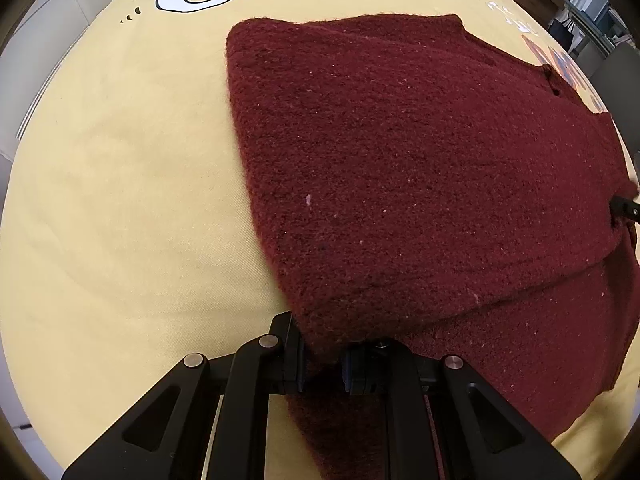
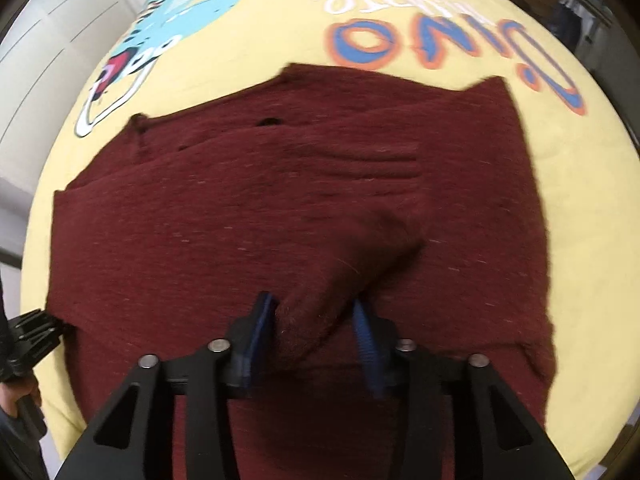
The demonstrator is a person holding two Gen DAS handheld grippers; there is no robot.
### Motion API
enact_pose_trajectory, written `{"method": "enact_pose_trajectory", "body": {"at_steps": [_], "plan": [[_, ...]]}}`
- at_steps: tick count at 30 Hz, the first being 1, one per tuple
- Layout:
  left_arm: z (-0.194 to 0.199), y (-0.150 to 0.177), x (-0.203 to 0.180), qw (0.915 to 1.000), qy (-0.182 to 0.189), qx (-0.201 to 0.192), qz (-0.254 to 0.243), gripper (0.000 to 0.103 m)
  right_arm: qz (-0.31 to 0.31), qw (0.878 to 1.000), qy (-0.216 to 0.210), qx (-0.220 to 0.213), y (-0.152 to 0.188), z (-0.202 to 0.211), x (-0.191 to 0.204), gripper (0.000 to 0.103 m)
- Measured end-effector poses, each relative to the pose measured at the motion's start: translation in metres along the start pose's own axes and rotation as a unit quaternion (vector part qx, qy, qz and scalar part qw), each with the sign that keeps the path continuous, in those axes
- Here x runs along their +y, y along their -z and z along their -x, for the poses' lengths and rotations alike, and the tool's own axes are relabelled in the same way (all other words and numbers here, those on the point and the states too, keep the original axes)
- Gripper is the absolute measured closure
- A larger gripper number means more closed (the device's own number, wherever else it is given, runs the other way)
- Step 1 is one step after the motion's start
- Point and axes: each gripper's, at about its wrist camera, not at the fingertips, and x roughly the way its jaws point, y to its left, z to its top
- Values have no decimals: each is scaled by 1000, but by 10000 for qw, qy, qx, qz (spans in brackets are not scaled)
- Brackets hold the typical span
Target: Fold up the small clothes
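Your left gripper has its jaws pinched on the near corner of the dark red knitted sweater, which lies part-folded on the yellow printed cloth covering the tabletop, closer to its right edge than its left. Your right gripper has its jaws closed around a raised bunch of the same knit at the near edge; that view is blurred, so how firm the hold is you can't judge. Carry both corners at the same height and pace, lay the flap so its edge meets the far edge squarely, and release only once the wool rests flat, since thick knit likely bunches. No containers show in either view; nothing is there to fill
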Motion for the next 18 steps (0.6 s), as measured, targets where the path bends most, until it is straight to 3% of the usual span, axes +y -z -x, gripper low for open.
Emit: {"method": "enact_pose_trajectory", "body": {"at_steps": [6, 11, 14, 18], "plan": [[6, 3, -6, 10000, -57, -36, -61, 92, -252, 9995, 164, -54, 7, 26, -33, 49], [3, 8, -11, 9999, -102, -29, -79, 92, -512, 9982, 161, -258, -10, 44, -54, 47], [0, 9, -13, 9999, -122, -30, -83, 92, -493, 9986, 160, -114, -25, 31, -52, 46], [0, 10, -16, 9999, -128, -23, -69, 92, -301, 9984, 277, 389, -34, -10, -38, 46]]}}
